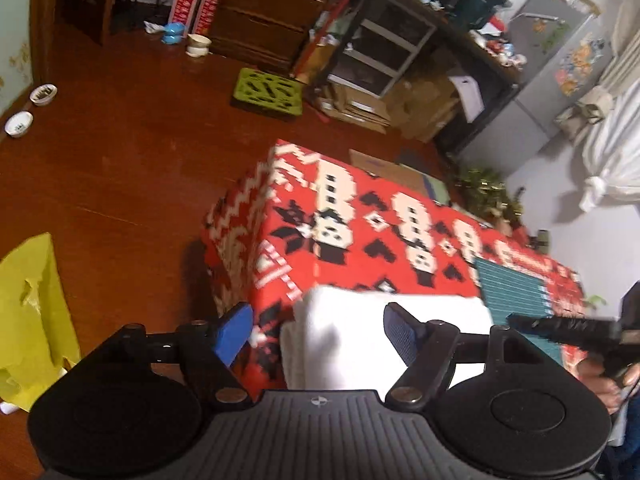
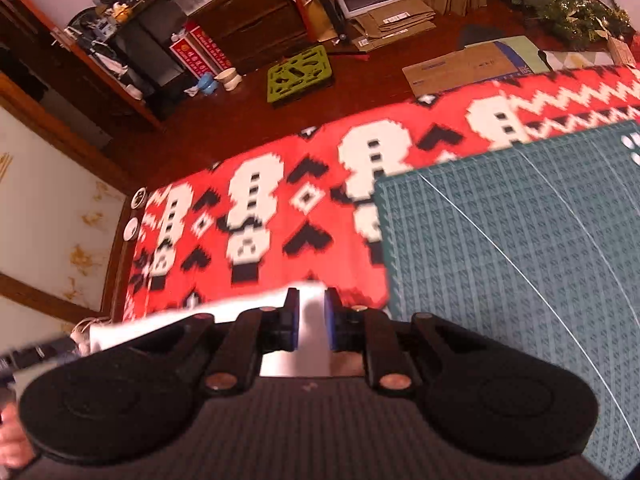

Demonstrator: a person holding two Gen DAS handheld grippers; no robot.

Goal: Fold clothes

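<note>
A white folded cloth point(image 1: 352, 340) lies at the near corner of a table covered by a red snowman-patterned blanket point(image 1: 360, 216). My left gripper point(image 1: 318, 332) hangs just above the cloth, open wide, with its blue pads point(image 1: 236, 332) on either side of it and nothing between them. In the right wrist view the same white cloth point(image 2: 200, 314) runs blurred to the left. My right gripper point(image 2: 311, 320) has its jaws nearly together, with a strip of the cloth pinched between them. That gripper shows as a dark blur point(image 1: 560, 328) at the cloth's right edge.
A teal cutting mat point(image 2: 500, 240) lies on the blanket right of the cloth. On the wooden floor are a yellow bag point(image 1: 28, 320), a green plastic grid point(image 1: 268, 94), flat cardboard point(image 2: 460, 68) and small bowls point(image 1: 19, 123). A hand point(image 1: 608, 380) holds the right gripper.
</note>
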